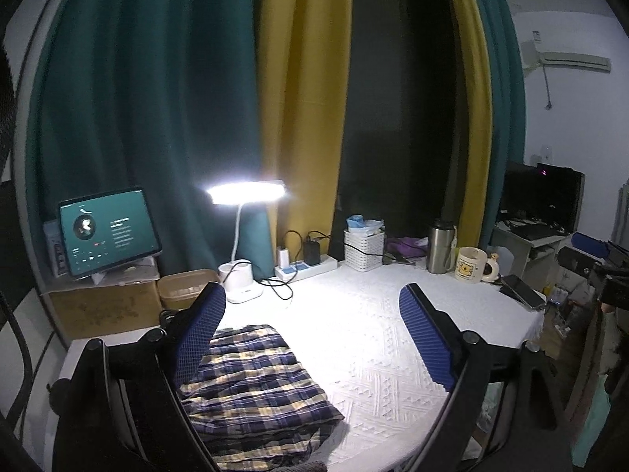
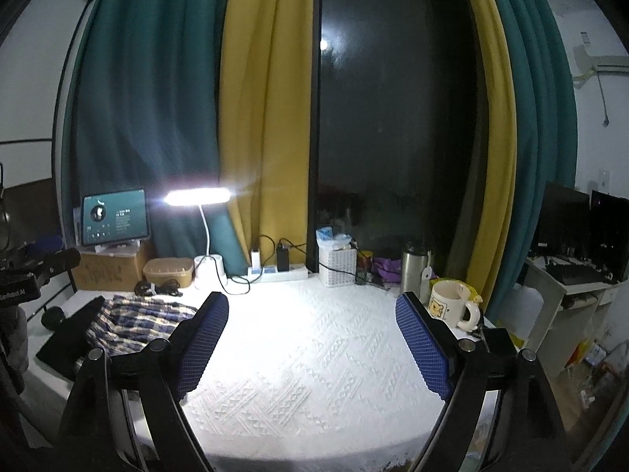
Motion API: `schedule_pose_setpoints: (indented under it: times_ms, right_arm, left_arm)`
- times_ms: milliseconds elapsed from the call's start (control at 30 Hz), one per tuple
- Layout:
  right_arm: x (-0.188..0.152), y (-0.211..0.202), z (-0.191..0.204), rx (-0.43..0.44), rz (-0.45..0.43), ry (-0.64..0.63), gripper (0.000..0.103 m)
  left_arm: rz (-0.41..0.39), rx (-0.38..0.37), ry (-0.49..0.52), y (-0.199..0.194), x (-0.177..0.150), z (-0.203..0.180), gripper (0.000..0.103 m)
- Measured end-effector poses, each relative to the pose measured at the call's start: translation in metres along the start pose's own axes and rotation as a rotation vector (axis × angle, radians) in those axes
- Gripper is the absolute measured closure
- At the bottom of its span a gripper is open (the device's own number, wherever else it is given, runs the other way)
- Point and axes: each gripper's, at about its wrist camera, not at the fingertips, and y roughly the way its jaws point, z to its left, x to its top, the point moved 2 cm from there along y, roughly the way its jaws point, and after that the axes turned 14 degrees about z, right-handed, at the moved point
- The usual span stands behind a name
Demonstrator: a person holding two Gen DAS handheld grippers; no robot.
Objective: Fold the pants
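Observation:
The plaid pants [image 1: 255, 385], navy, yellow and white, lie folded in a compact stack at the near left of the white textured tablecloth [image 1: 354, 338]. My left gripper [image 1: 314, 314] hangs open above them, its left pad over the stack's far left corner and nothing between the pads. In the right wrist view the same pants [image 2: 137, 322] lie far left, partly on a dark mat [image 2: 67, 338]. My right gripper [image 2: 312, 322] stands open over bare cloth, well right of the pants. The other gripper's body shows at the left edge there.
Along the table's back edge stand a lit desk lamp [image 1: 247, 192], a tablet [image 1: 108, 232] on a cardboard box, a power strip [image 1: 306, 267], a white basket [image 1: 363, 249], a steel flask [image 1: 440, 246] and a mug [image 2: 452, 303]. A phone [image 1: 523, 291] lies at the right edge.

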Motion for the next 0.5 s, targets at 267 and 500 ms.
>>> schedule_pose_setpoints:
  times_ms: [267,500]
  right_arm:
    - [0.01,-0.011,0.008,0.001,-0.029,-0.018,0.011]
    - [0.018,-0.018,0.013,-0.008,-0.04,-0.032,0.01]
  left_arm:
    - [-0.038,0.036,-0.045,-0.02,0.004,0.013,0.013]
    - [-0.059,0.069,-0.07,-0.034,0.009,0.02,0.013]
